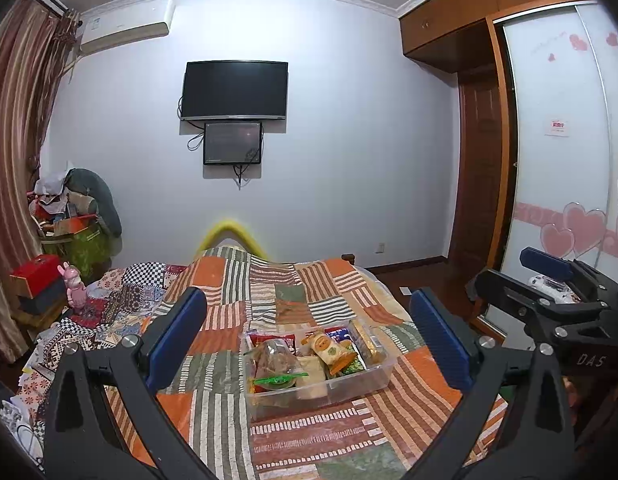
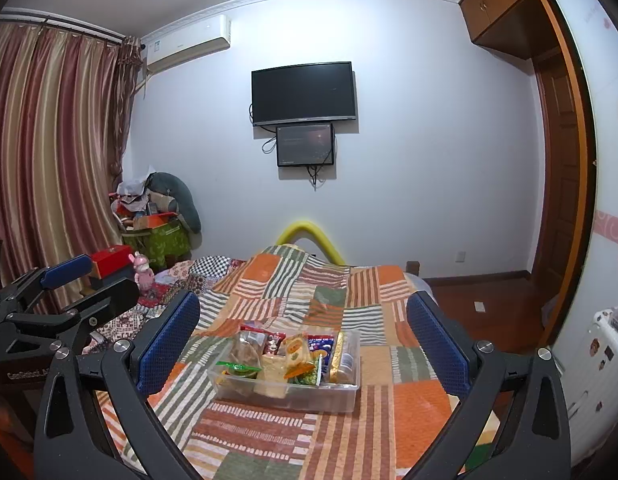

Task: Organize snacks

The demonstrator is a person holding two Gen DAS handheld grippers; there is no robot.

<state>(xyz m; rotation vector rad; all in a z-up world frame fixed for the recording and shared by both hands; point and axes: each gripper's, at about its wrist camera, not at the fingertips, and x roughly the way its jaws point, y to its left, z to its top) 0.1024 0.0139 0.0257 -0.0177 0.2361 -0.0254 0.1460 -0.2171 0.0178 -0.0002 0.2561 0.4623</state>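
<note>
1. Left gripper [image 1: 309, 344] wide open, holding nothing, held above the bed.
2. Right gripper [image 2: 303, 344] also wide open, holding nothing.
3. Clear plastic bin [image 1: 349, 390] full of snack packets [image 1: 329, 350] sits on patchwork quilt [image 1: 237, 412], just ahead of both grippers.
4. Far wall: TV [image 1: 235, 90], smaller screen [image 1: 232, 143] below.

We note an orange, green and white striped patchwork quilt [image 2: 333, 304]. Our curtains [image 2: 53, 140] carry red-and-gold stripes.
</note>
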